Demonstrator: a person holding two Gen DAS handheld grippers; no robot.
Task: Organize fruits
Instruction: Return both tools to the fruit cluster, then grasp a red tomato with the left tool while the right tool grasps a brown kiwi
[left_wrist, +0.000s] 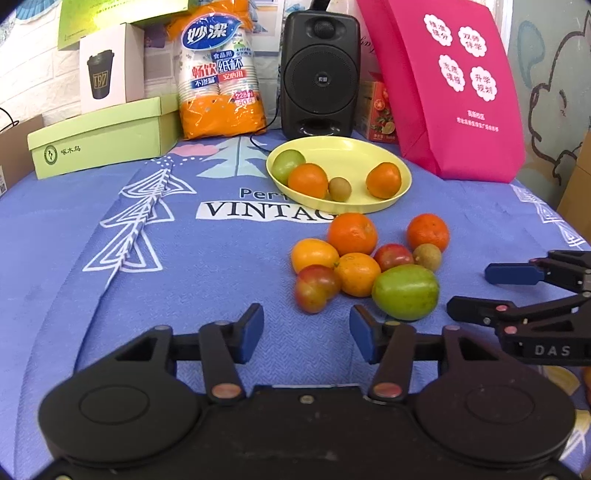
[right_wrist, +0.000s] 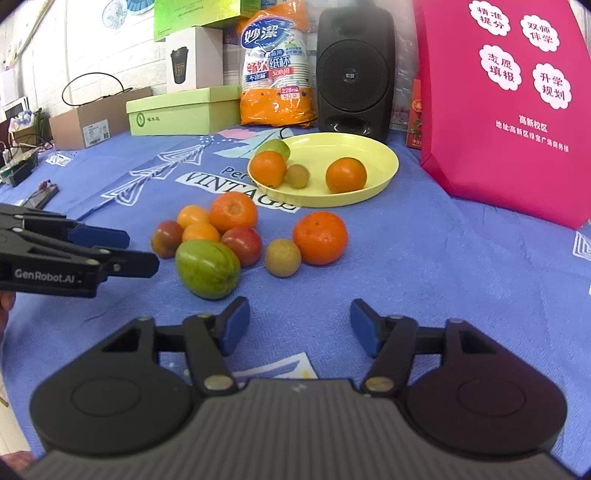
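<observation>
— Blue cloth (left_wrist: 184, 258) lay under everything, and we had both tongs low over it, empty. How did we stand on the left?

— Our left gripper (left_wrist: 306, 338) had its jaws apart, holding nothing. The loose pile (left_wrist: 365, 266) lay straight ahead of it and a little to the right; nearest was the red-and-yellow plum (left_wrist: 316, 288), just beyond the gap between the pads.

— And on the right?

— Our right gripper (right_wrist: 299, 326) was spread apart too, empty. The big green fruit (right_wrist: 207, 267) lay ahead and to its left, its long axis running across our view, so the jaws would have to close over its short width. The small brown fruit (right_wrist: 283, 257) sat almost dead ahead of that gap.

— So which hand was nearer?

— We judged them about equal: left for the plum, right for the brown one. The green fruit lay between the two tongs.

— What did we count?

— On the cloth, eight: two large oranges, two smaller yellow-orange fruits, two reddish plums, one green, one brown. In the yellow plate (left_wrist: 391, 155), beyond the pile, four: one green, two oranges, one small brown.

— And the task?

— We took it as part done, a third of the fruit plated. The next lift, we thought, would carry forward, away from us, over the pile to the plate.
</observation>
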